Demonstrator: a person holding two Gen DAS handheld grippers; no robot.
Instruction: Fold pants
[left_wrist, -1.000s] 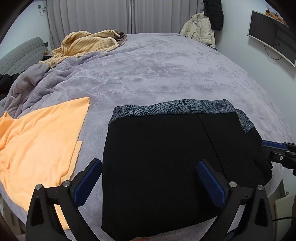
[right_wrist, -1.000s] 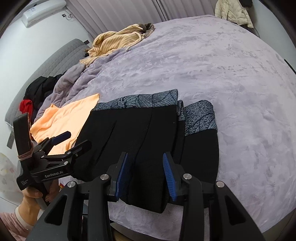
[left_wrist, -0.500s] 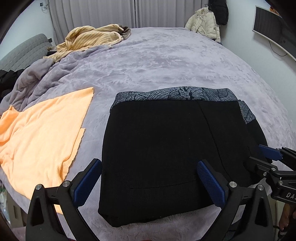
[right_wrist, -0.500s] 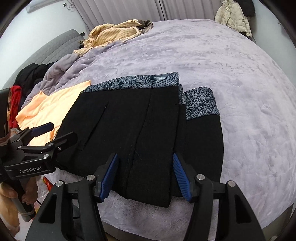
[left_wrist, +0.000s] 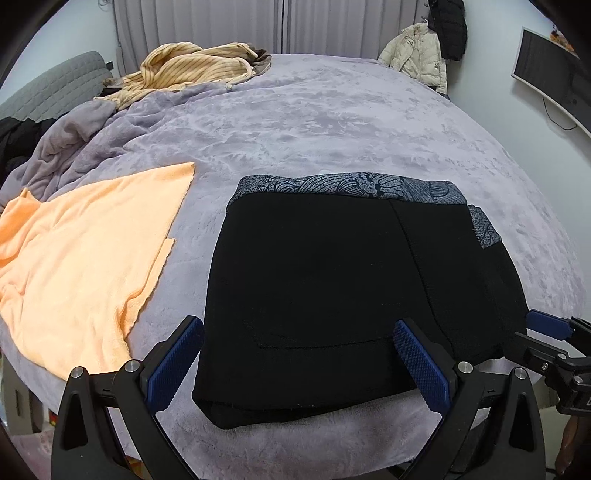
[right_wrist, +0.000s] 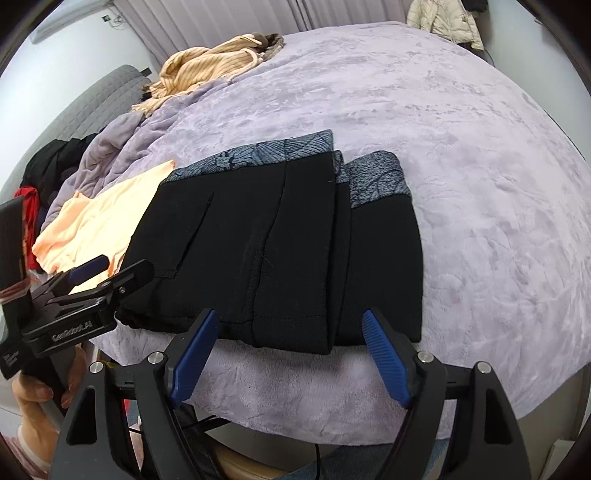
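Pants (left_wrist: 332, 295), black rectangular knit stack

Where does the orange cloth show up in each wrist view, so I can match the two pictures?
Left wrist view: the orange cloth fills the left side, lying on the bed to the left of the folded black pants.
Right wrist view: the orange cloth is smaller, at mid-left, beyond the left tool.
Shared landmark: the pants' grey patterned waistband.
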